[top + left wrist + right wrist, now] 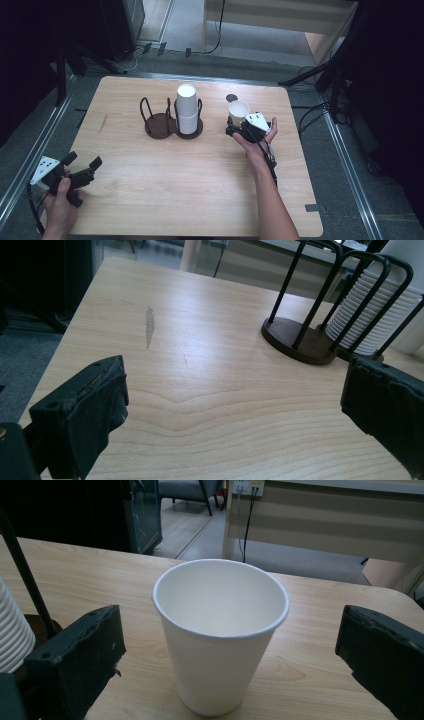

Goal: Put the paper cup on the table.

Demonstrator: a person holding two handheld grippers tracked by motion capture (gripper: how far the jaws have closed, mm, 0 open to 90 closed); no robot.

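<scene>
A single white paper cup (239, 109) (220, 635) stands upright on the wooden table (190, 185), right of centre. My right gripper (235, 126) (227, 662) is open, one jaw on either side of the cup and neither touching it. A stack of white paper cups (187, 112) (375, 320) (12, 635) fills the right ring of a dark wire cup holder (160, 122) (305, 340); its left ring is empty. My left gripper (82, 160) (235, 410) stays open over the table's near left corner, with nothing between its jaws.
A small dark round mark (231, 98) lies on the table just behind the single cup. A grey streak (149, 325) marks the wood at the left. Metal rails (35, 150) run along both sides of the table, with cables (310, 115) on the floor.
</scene>
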